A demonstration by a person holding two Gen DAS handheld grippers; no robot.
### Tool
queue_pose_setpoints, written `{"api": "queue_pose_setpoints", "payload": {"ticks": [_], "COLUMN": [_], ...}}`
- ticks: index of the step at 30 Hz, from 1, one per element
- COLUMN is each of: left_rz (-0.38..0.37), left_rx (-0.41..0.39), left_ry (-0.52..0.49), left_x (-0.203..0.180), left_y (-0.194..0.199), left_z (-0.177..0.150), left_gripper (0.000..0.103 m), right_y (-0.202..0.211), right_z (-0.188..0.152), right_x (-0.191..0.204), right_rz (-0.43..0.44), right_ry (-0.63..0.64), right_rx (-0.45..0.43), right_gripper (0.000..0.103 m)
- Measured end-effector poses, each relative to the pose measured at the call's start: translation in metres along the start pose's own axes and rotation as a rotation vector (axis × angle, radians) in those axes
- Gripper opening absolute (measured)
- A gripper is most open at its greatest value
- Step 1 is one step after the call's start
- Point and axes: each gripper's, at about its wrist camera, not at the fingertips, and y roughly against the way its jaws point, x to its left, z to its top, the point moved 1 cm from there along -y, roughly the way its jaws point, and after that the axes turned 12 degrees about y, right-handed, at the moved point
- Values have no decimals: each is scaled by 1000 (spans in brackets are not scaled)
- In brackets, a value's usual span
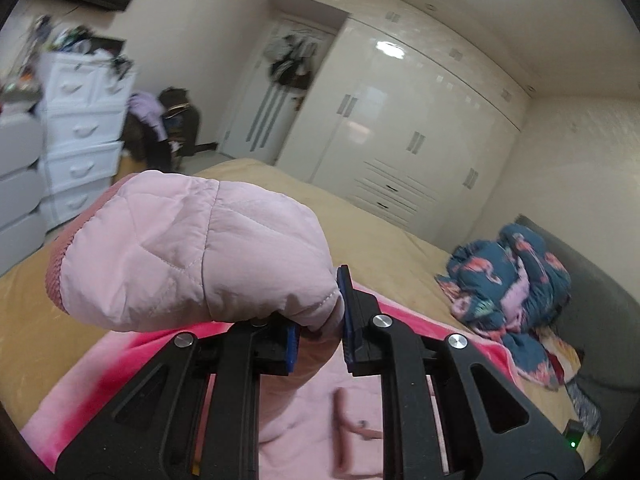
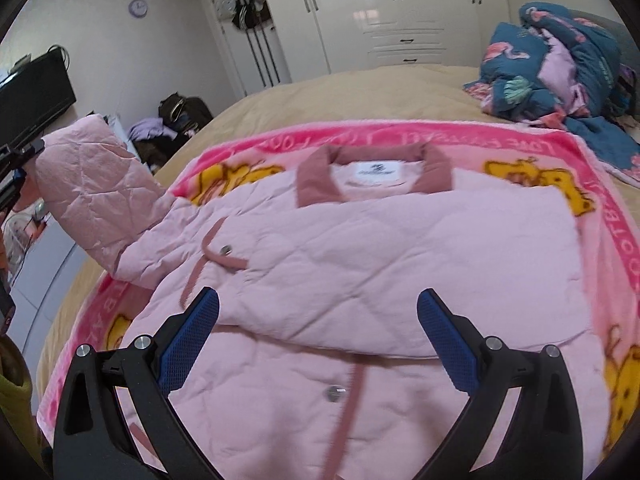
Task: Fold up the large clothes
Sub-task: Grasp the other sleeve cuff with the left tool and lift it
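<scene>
A pale pink quilted jacket (image 2: 360,248) with a dusty-rose collar (image 2: 316,184) lies front up on a pink blanket (image 2: 624,240) on the bed. Its right sleeve is folded across the chest. My left gripper (image 1: 320,330) is shut on the jacket's left sleeve (image 1: 192,252) and holds it lifted above the bed; the sleeve also shows raised at the left of the right wrist view (image 2: 92,184). My right gripper (image 2: 318,320) is open and empty, hovering over the jacket's lower front.
A tan bedsheet (image 2: 360,88) covers the bed. A crumpled blue flamingo-print quilt (image 2: 560,64) lies near the headboard. White wardrobes (image 1: 400,128), a white drawer unit (image 1: 80,128) and piled clothes and bags (image 2: 172,124) stand beyond the bed.
</scene>
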Motion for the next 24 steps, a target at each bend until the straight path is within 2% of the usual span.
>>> {"api": "queue_pose_setpoints", "payload": {"ticks": [8,14,20,24], "left_rz": [-83,-112,-148,-184], "left_rx": [60,131,257,388], "left_ry": [-126,-214,-340,-477], "left_x": [-88,-123,-157,-172], "left_y": [-19,-41,-71,-94], "left_z": [-49,-99,-169,-232], "left_gripper": [9,9,9,10], "right_y": [38,59,69,82], "right_z": [-15,-36,-51,-56], "right_x": [-59,-107,-146,-169], "right_rz": [-71,-121,-146,-153], "right_ry": [-33,-112,-200,-275], "right_rx": [-52,-90,-95,-122], "right_gripper": [99,99,99,99]}}
